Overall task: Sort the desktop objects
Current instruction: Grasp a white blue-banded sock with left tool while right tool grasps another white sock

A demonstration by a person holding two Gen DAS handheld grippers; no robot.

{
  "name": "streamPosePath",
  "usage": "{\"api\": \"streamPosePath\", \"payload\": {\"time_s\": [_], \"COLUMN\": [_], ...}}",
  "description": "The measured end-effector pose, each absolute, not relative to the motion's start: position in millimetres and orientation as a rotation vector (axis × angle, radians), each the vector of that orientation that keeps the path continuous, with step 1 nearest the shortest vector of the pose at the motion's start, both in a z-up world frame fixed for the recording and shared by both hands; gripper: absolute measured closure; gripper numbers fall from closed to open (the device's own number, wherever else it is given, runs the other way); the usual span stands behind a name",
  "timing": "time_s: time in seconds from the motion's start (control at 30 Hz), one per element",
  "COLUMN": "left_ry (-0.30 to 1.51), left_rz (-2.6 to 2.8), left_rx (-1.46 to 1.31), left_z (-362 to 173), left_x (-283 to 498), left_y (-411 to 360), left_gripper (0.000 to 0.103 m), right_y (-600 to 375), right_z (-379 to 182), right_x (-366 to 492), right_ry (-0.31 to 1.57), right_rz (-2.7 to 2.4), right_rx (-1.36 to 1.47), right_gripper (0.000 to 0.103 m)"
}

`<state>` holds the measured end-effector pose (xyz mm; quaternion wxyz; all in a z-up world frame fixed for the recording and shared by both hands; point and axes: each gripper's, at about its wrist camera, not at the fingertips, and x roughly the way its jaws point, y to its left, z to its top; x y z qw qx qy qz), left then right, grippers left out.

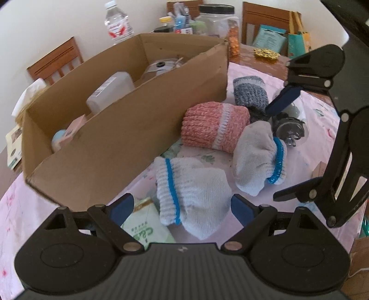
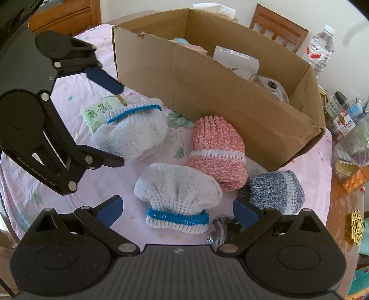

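Pale wall (image 1: 57,20), wooden chairs (image 1: 56,61) (slatted backs), daylight.

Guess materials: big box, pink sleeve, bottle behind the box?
Box: corrugated cardboard, matte brown, raw creased edges. Pink sleeve: knitted yarn, ribbed stitches, white band. Bottle: clear plastic, probably; glossy, see-through, printed label.

Right tongs (image 2: 176,211) — fingers spread wide, nothing gripped, poised over a white knit roll with blue cuff (image 2: 176,196) on the pink-clothed bench (image 2: 80,97). Far of it: pink knit roll (image 2: 216,150); right: blue-grey knit roll (image 2: 276,191); left: second white roll (image 2: 133,136) lying against a green tissue pack (image 2: 96,113). Far side — open cardboard box (image 2: 207,85). Left tongs (image 2: 115,124), also spread, at left.
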<state>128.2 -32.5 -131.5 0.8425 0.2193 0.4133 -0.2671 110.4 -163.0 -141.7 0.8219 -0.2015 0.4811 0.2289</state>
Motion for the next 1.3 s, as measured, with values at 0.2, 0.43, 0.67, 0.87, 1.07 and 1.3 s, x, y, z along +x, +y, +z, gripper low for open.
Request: {"api": "streamPosePath", "payload": {"time_s": [0.2, 0.43, 0.67, 0.87, 1.07, 1.3], "left_ry": [0.883, 0.916, 0.965, 0.978, 0.987, 0.972], "left_rz": [-0.607, -0.640, -0.649, -0.638, -0.642, -0.638], "left_rx": [0.441, 0.415, 0.355, 0.304, 0.284, 0.290], "left_z": [-138, -149, -155, -152, -145, -133], "left_x": [140, 151, 157, 161, 161, 157], "left_y": [-37, -40, -36, -28, -24, -22], "left_gripper": [0.015, 0.019, 0.027, 0.030, 0.030, 0.030], "right_y": [-162, -163, -163, -163, -165, -169], "right_z": [-149, -156, -161, -160, -157, -150], "right_x": [116, 120, 124, 122, 120, 117], "right_ry": [1.043, 1.066, 1.077, 1.068, 1.063, 1.059], "right_rz": [0.511, 0.524, 0.531, 0.529, 0.523, 0.523], "right_rx": [-0.436, -0.430, -0.432, -0.445, -0.436, -0.423], "right_gripper": [0.000, 0.000, 0.002, 0.014, 0.023, 0.032]}}
